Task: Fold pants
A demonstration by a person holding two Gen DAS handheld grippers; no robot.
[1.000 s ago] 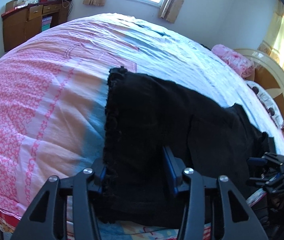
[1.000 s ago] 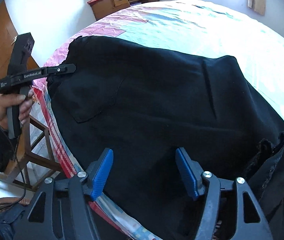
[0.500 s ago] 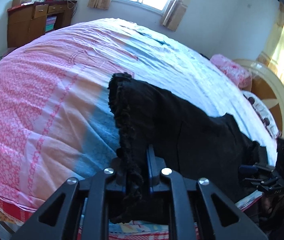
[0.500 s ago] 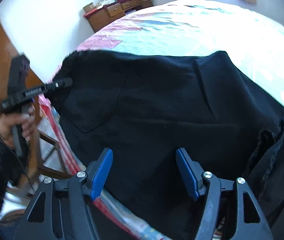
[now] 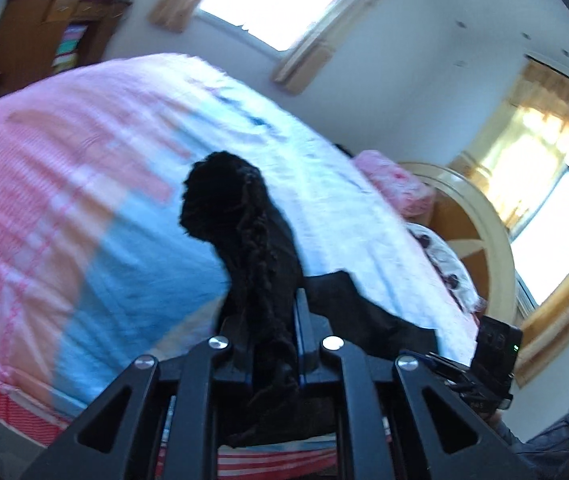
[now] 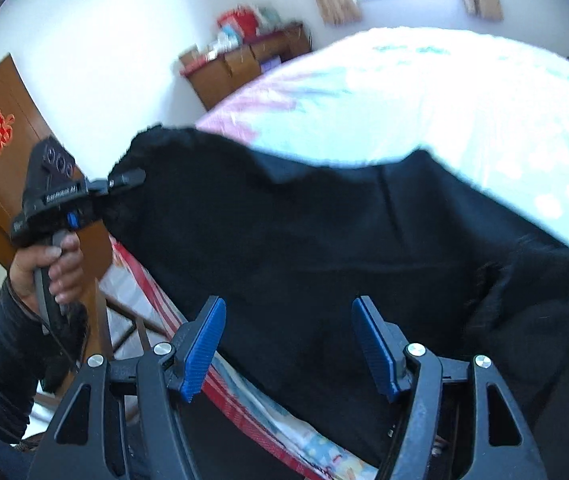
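On the bed [image 5: 84, 208], the black pants [image 6: 324, 248] stretch from 9 to 3 o'clock. The left gripper [image 5: 274, 344] pinches one end; the right gripper [image 6: 288, 344] gapes empty above the other.

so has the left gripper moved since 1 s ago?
Yes. The left gripper, shut on the pants, has lifted and tilted up: the window and wooden desk sit lower in its view.

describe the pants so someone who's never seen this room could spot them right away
Find the big bed with the pink, blue and white cover; along its near edge lies a wide black cloth. Those are the pants, the only black thing on the bed, one end pinched and raised in the left gripper.
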